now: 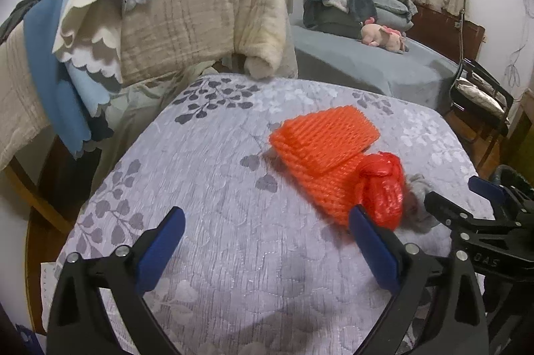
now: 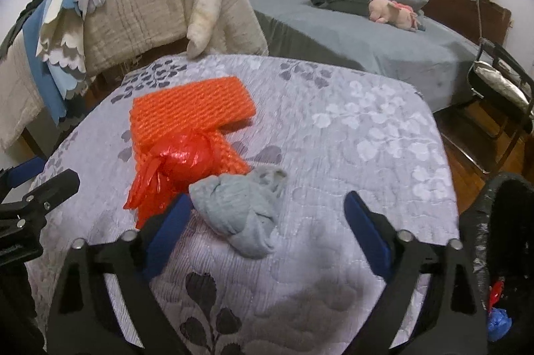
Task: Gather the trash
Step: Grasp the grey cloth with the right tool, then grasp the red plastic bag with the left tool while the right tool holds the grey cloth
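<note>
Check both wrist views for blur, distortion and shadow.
Left wrist: strong fisheye bending, orange foam net slightly motion-smeared. Right wrist: same bending, dark corner vignette, right gripper casting soft shadow on the quilted cover; grey rag fairly sharp.

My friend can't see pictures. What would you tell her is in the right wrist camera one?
The open right tongs hover over a crumpled grey cloth on a table with a flowery grey tablecloth. Beside the cloth lie a knotted red plastic bag and orange foam netting. A black-lined bin stands at the right, and a bed is behind.
</note>
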`<state>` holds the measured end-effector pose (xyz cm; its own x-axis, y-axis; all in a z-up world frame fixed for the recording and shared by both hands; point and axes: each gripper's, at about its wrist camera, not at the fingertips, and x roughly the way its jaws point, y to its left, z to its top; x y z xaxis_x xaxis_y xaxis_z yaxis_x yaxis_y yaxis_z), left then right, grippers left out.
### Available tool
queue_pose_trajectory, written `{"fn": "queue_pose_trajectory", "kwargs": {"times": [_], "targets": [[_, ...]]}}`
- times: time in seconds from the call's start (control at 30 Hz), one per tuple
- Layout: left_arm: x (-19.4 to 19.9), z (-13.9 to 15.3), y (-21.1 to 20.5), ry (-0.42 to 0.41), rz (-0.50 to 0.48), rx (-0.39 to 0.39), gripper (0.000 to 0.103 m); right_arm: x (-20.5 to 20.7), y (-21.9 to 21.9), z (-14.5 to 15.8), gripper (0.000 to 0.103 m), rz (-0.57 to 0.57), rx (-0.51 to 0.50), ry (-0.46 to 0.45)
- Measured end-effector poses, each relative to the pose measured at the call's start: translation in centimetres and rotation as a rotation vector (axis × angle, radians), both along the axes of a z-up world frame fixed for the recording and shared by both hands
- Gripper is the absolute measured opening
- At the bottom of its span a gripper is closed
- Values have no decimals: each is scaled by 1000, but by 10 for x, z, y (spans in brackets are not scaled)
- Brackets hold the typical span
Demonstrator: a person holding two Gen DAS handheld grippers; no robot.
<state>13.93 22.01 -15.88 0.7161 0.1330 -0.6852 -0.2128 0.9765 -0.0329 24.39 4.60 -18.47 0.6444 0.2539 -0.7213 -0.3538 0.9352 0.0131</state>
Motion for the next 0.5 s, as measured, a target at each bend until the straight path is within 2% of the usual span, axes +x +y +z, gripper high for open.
{"fn": "queue_pose_trajectory", "kwargs": {"times": [0.17,0.33,0.5], "targets": [[2,-5,2,8,1,-10,95,4,7,-8,76,29,6,28],[4,-7,1,14,-3,-21,94,4,13,-12,49,85,29,72],[6,-7,-1,14,-7,-30,94,3,7,-9,41,83,55,80]]}}
